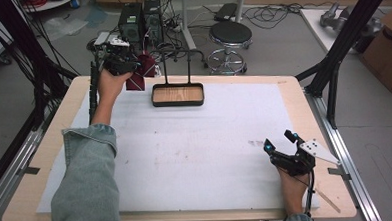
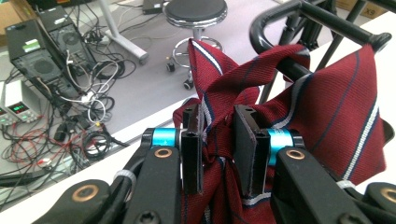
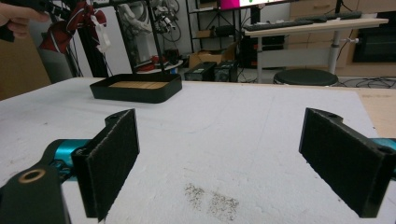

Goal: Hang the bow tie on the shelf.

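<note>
Left tongs (image 2: 219, 154) clamp the striped red necktie (image 2: 327, 121) at the black rack (image 2: 322, 21), upper left of the high view.
Hanging is under way; next, I judge, draping it over the bar. Right tongs (image 1: 280, 141) rest open, lower right of the table (image 1: 185, 141).

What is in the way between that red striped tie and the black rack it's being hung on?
Nothing visible. The left gripper is shut on the tie, and the cloth already drapes over the rack's bar. The right gripper rests open, far off on the table.
</note>
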